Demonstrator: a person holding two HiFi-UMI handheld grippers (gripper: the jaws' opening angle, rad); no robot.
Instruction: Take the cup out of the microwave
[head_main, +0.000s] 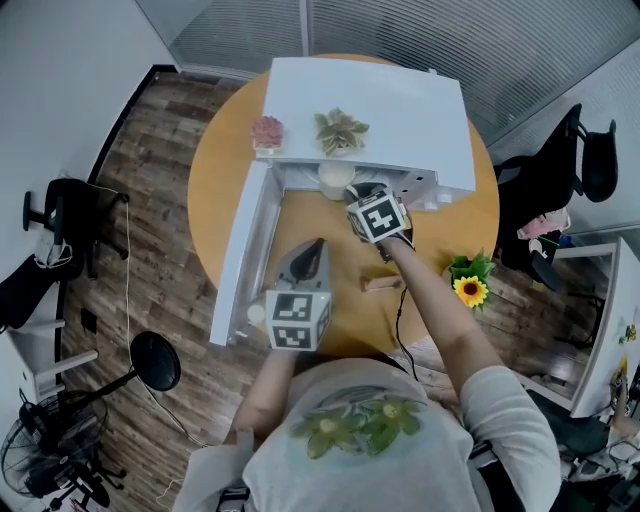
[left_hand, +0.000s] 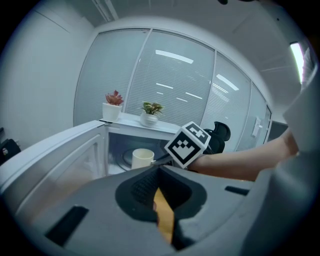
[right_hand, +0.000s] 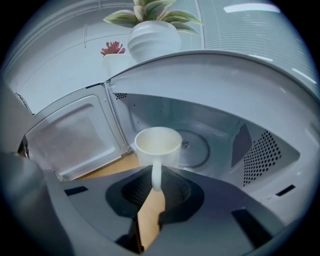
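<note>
A white cup (right_hand: 157, 145) stands at the front of the open white microwave (head_main: 370, 100), just ahead of the glass turntable (right_hand: 195, 147). My right gripper (right_hand: 156, 187) reaches into the opening and is shut on the cup's handle, which runs down between its jaws. From the head view the cup (head_main: 335, 180) shows at the cavity mouth with the right gripper (head_main: 352, 193) against it. My left gripper (head_main: 311, 247) hovers over the table in front of the microwave, shut, with nothing in it. The left gripper view shows the cup (left_hand: 142, 158) beside the right gripper's marker cube (left_hand: 187, 144).
The microwave door (head_main: 240, 250) hangs open to the left. Two potted plants (head_main: 267, 132) (head_main: 340, 130) stand on top of the microwave. On the round wooden table (head_main: 215, 200) lie a sunflower (head_main: 470, 285) and a small wooden piece (head_main: 383, 284). Chairs stand around.
</note>
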